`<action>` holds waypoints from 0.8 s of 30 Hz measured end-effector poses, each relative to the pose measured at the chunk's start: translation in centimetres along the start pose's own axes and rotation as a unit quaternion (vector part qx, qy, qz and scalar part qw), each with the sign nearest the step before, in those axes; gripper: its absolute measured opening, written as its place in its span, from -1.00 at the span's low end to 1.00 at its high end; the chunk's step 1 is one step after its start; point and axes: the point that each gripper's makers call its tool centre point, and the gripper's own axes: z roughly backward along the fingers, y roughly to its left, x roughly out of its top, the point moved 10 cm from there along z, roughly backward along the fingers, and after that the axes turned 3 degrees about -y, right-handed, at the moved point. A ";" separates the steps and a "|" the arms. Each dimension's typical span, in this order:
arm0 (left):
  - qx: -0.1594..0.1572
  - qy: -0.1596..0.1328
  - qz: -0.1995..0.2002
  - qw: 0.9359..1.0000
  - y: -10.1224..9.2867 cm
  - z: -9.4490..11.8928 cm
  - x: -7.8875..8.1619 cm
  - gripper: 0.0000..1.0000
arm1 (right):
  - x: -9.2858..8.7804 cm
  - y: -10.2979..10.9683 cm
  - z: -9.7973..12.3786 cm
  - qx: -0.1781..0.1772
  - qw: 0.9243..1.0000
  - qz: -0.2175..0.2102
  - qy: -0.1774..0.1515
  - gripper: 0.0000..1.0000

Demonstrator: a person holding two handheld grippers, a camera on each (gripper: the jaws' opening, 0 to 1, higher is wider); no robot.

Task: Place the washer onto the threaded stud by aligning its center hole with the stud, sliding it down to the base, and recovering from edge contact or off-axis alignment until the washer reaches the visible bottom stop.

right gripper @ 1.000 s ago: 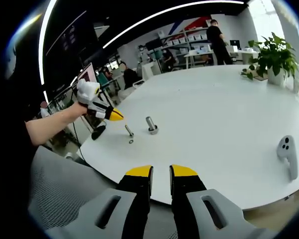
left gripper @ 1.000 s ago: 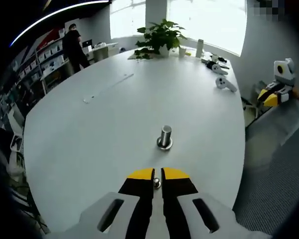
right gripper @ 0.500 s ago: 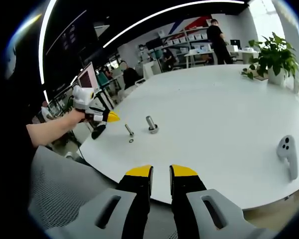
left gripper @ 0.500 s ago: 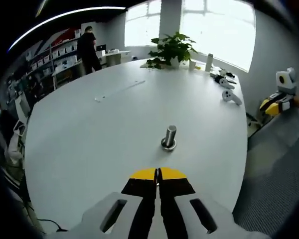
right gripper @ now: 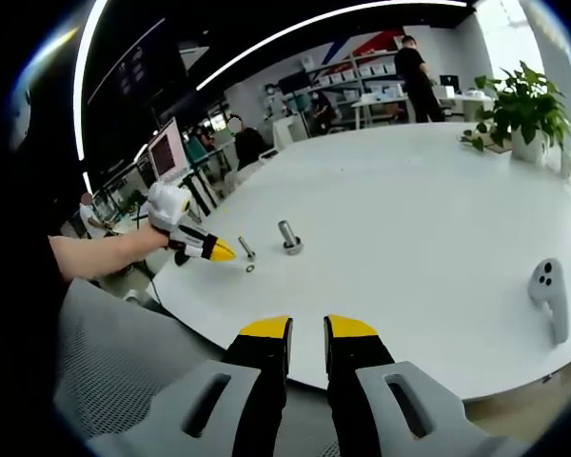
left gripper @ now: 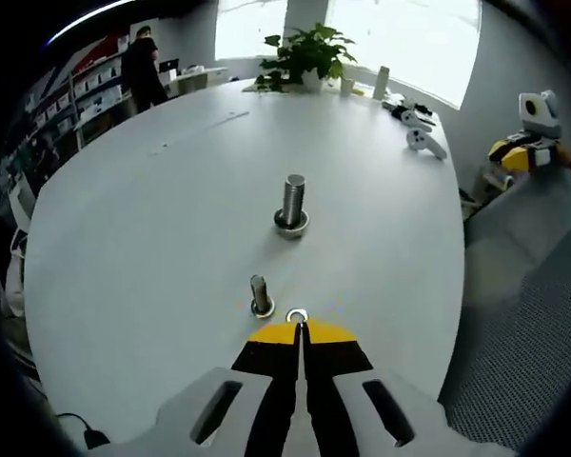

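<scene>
On the white table (left gripper: 171,219) a small flat washer (left gripper: 296,315) lies just ahead of my left gripper (left gripper: 302,329), whose yellow-tipped jaws are pressed together with nothing between them. A short thin stud (left gripper: 260,295) stands just left of the washer. Farther off stands a thicker threaded stud (left gripper: 292,204) on a round base. In the right gripper view a hand holds the left gripper (right gripper: 216,251) low beside the thin stud (right gripper: 246,249), the washer (right gripper: 250,268) and the thick stud (right gripper: 288,238). My right gripper (right gripper: 307,333) hangs off the table's near edge, jaws slightly apart and holding nothing.
A white handheld controller (right gripper: 547,284) lies at the table's right edge, and other controllers (left gripper: 421,141) lie near the far side. A potted plant (left gripper: 305,52) stands at the back. A person (left gripper: 138,67) stands by shelves beyond the table. Grey mesh chairs (left gripper: 523,314) flank the edge.
My left gripper has come down and forward to the table until its tips are just short of the washer, and its narrow jaw gap has shut. The right gripper has stayed still.
</scene>
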 end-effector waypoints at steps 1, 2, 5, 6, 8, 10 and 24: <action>-0.003 0.002 -0.001 1.000 0.1 -0.2 0.0 -1.00 | 0.0 0.0 0.0 0.000 1.000 0.000 0.000 -0.68; -0.006 0.006 0.000 1.000 0.2 -0.5 -0.1 -1.00 | 0.0 0.0 0.0 0.000 1.000 -0.001 -0.001 -0.68; -0.005 0.018 -0.009 1.000 0.6 -1.0 -0.1 -1.00 | 0.0 0.0 0.0 0.000 1.000 0.000 -0.001 -0.68; -0.006 0.019 -0.006 1.000 0.7 -1.1 0.0 -1.00 | 0.0 0.0 0.0 0.000 1.000 0.000 0.000 -0.68; -0.010 0.023 0.003 1.000 0.8 -1.4 -0.1 -1.00 | 0.0 -0.1 0.0 0.000 1.000 -0.001 -0.001 -0.68; -0.007 0.032 -0.003 0.999 1.0 -1.7 -0.2 -0.97 | 0.0 -0.1 0.1 -0.001 1.000 -0.002 -0.001 -0.68; -0.013 0.042 -0.008 0.999 1.2 -3.0 -0.1 -0.91 | -0.1 -0.1 0.0 -0.001 1.000 -0.002 0.002 -0.68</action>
